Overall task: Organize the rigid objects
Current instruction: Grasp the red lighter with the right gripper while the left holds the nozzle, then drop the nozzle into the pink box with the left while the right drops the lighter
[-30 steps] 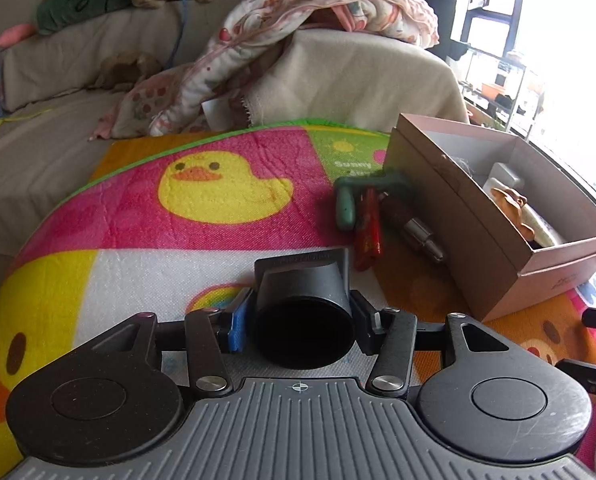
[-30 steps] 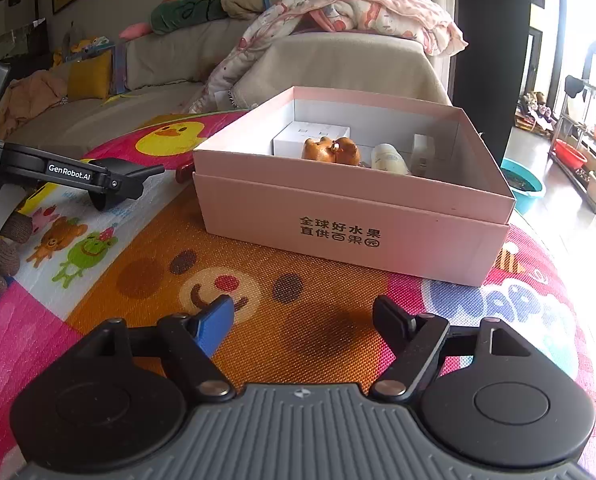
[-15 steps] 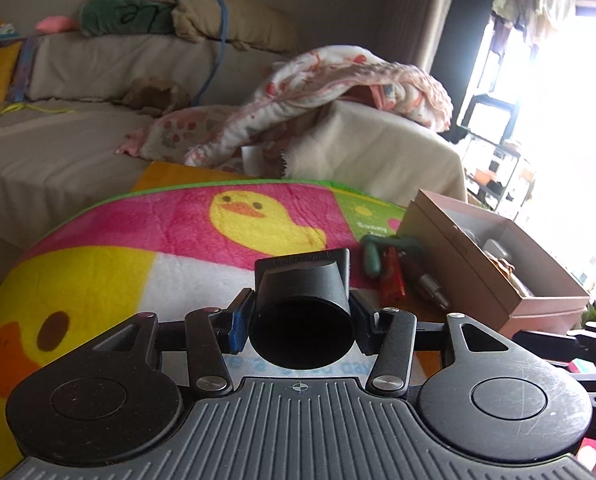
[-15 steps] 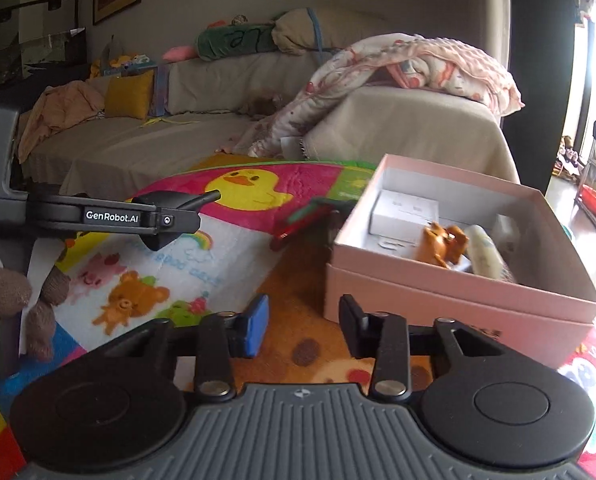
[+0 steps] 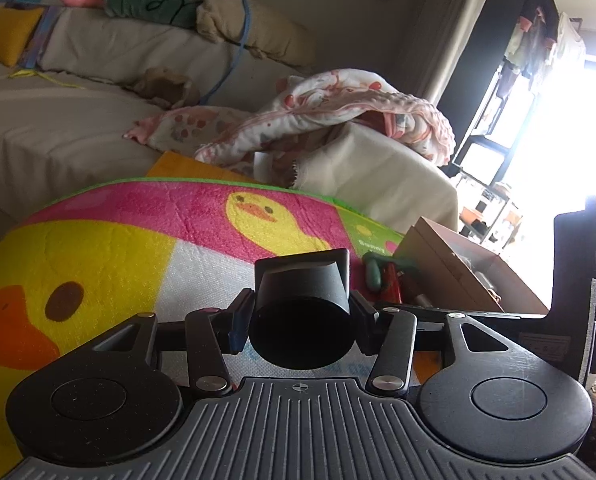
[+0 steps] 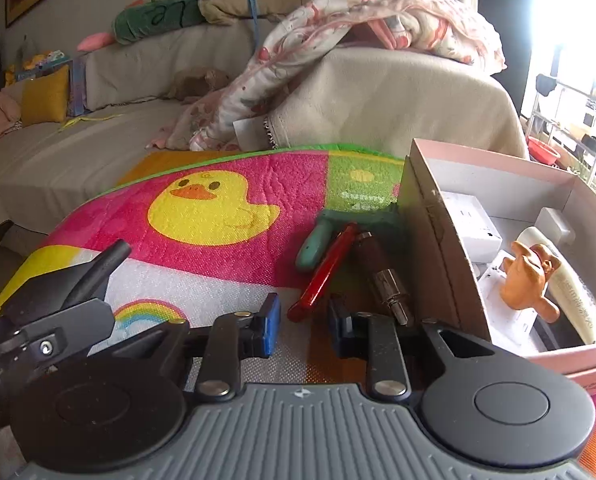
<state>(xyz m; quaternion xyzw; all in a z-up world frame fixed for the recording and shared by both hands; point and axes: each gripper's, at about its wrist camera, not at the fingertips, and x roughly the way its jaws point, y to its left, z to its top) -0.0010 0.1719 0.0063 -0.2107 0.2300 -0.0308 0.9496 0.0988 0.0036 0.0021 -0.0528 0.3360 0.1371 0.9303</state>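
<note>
pink box [image 6: 450,264] sits open on the play mat [image 6: 226,184] with a red tool [image 6: 324,270] lying just left of its wall, so the right gripper [image 6: 300,326], fingers narrow and empty, lines up there while the left gripper [image 5: 302,312] clamps a dark cylinder [image 5: 302,304].

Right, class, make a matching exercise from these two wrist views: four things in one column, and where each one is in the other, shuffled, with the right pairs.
Things
1. black cylinder
2. orange animal figure
3. red tool
4. patterned blanket

Places
A. draped over the sofa
B. on the play mat, beside the box
C. clamped in the left gripper
D. inside the pink box

Pairs: 1-C, 2-D, 3-B, 4-A
</note>
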